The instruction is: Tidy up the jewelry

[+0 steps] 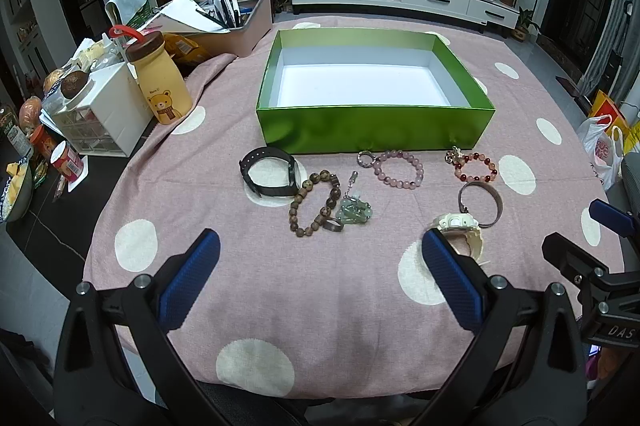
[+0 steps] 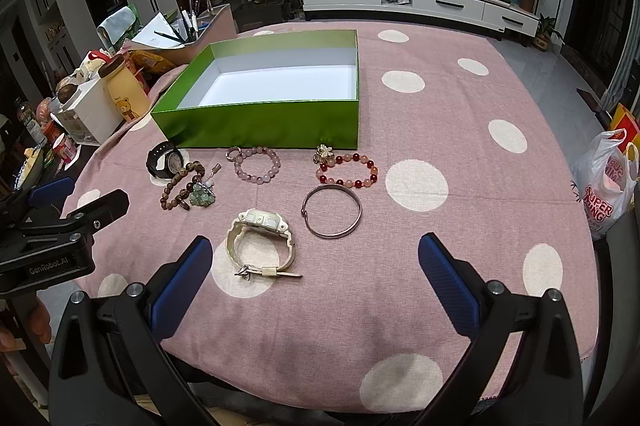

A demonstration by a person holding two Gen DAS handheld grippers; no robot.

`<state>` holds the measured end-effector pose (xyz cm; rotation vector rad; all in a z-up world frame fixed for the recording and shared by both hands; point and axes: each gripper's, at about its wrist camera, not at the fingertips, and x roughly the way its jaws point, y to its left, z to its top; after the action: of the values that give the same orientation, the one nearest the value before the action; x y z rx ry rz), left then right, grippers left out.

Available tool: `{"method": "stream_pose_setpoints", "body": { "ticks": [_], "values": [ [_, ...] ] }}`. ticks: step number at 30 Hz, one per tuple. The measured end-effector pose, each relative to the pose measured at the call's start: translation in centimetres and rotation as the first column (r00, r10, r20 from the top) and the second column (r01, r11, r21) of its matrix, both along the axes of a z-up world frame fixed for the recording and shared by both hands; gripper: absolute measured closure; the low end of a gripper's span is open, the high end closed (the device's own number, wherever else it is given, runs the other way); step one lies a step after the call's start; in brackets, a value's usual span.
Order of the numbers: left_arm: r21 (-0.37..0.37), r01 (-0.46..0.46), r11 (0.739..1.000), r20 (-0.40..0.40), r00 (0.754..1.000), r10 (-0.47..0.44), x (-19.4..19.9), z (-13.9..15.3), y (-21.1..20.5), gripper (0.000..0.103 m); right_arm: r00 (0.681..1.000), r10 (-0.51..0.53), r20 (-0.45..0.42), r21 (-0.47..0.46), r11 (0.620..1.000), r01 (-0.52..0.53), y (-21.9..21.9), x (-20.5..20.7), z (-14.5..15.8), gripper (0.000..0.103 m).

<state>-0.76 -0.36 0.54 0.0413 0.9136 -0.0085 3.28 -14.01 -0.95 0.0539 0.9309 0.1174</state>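
Open green box [image 1: 372, 132] (white inside, empty) mid-bench, black watch [image 1: 269, 173], brown [image 1: 314, 202], lilac [image 1: 398, 168] and red bead bracelets [image 1: 476, 167], bangle [image 2: 332, 211], cream watch [image 2: 262, 242] toward near edge.

Left gripper [image 1: 320, 266]: jaws spread wide, nothing between them; blue ribbed pads [image 1: 192, 278] on black arms, tips raised and pointing forward.

Right gripper [image 2: 316, 266]: jaws likewise spread wide and unloaded, blue pads [image 2: 448, 286] facing inward across the gap.

Relative position: the two units sit side by side at similar height, each catching the other's black frame at the edge of its view.

Hand [image 2: 24, 326]: partly visible at the right wrist view's left edge, under the left unit.
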Motion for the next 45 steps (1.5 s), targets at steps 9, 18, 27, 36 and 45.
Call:
{"method": "stream_pose_setpoints", "body": {
  "ticks": [9, 18, 27, 36, 45],
  "values": [
    [0.001, -0.001, 1.000, -0.002, 1.000, 0.001, 0.0, 0.0, 0.0, 0.002, 1.000, 0.000, 0.000, 0.001, 1.000, 0.000, 0.0, 0.0, 0.0, 0.001],
    [-0.014, 0.013, 1.000, -0.013, 1.000, -0.013, -0.3, -1.0, -0.5, 0.002, 1.000, -0.006, 0.003, 0.006, 1.000, 0.006, -0.1, -0.1, 0.2, 0.001],
    [-0.129, 0.106, 0.986, -0.028, 0.993, -0.111, -0.7, -2.3, -0.4, 0.002, 0.999, -0.053, 0.003, 0.083, 0.995, 0.052, -3.1, 0.5, -0.3, 0.001],
    [-0.189, 0.165, 0.968, -0.084, 0.980, -0.183, 0.3, -5.3, -2.3, 0.004, 0.994, -0.083, -0.069, 0.143, 0.985, 0.092, -5.0, 1.8, -4.4, 0.012],
    [-0.195, 0.202, 0.960, -0.132, 0.964, -0.229, 2.5, -7.9, -4.8, 0.030, 0.993, -0.068, -0.098, 0.125, 0.989, 0.080, -5.1, 3.5, -7.6, 0.043]
  ]
}}
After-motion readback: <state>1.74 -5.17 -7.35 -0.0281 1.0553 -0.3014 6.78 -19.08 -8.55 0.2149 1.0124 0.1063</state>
